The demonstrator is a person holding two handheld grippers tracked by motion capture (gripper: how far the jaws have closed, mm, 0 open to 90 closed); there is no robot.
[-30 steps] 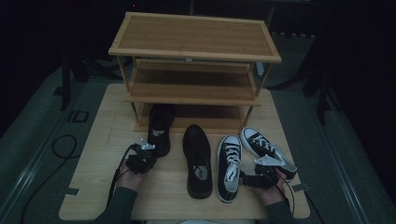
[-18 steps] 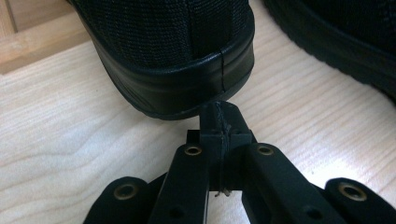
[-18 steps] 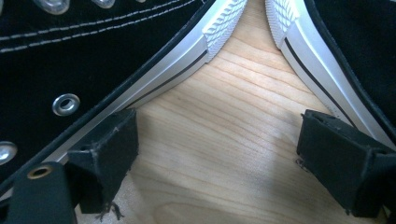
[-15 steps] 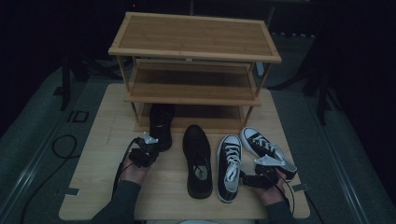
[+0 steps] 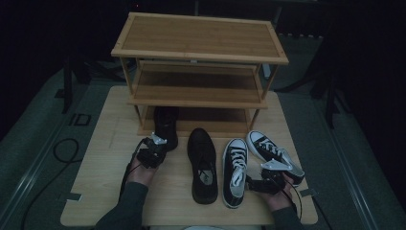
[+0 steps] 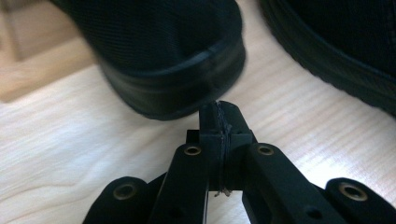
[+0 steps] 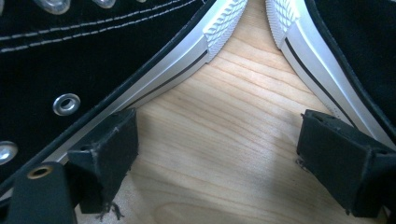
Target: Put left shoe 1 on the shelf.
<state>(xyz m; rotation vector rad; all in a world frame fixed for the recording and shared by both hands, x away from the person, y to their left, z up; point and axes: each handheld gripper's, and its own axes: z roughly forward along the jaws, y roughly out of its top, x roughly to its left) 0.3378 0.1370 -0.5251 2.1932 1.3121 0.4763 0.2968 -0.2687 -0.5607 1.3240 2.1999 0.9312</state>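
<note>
Left tongs (image 5: 157, 142): jaws pressed together, empty, tips just at the heel of the black shoe (image 5: 166, 125), lower left of centre in the high view. Right tongs (image 7: 219, 154): jaws wide apart, empty, between two sneakers (image 5: 234, 170), lower right. Shoe: plain black, dark sole, toe under the rack (image 5: 201, 52), on the desk (image 5: 95, 182).

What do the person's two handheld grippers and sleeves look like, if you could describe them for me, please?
Both tools are black. The left gripper has flat black links with brass-coloured rivets and rubbery pads frayed at the edges; the right gripper has blocky black pads, one with loose threads. In the high view each carries a pale grey plate on top and trails a dark cable. The sleeves are dark grey and long.
</note>
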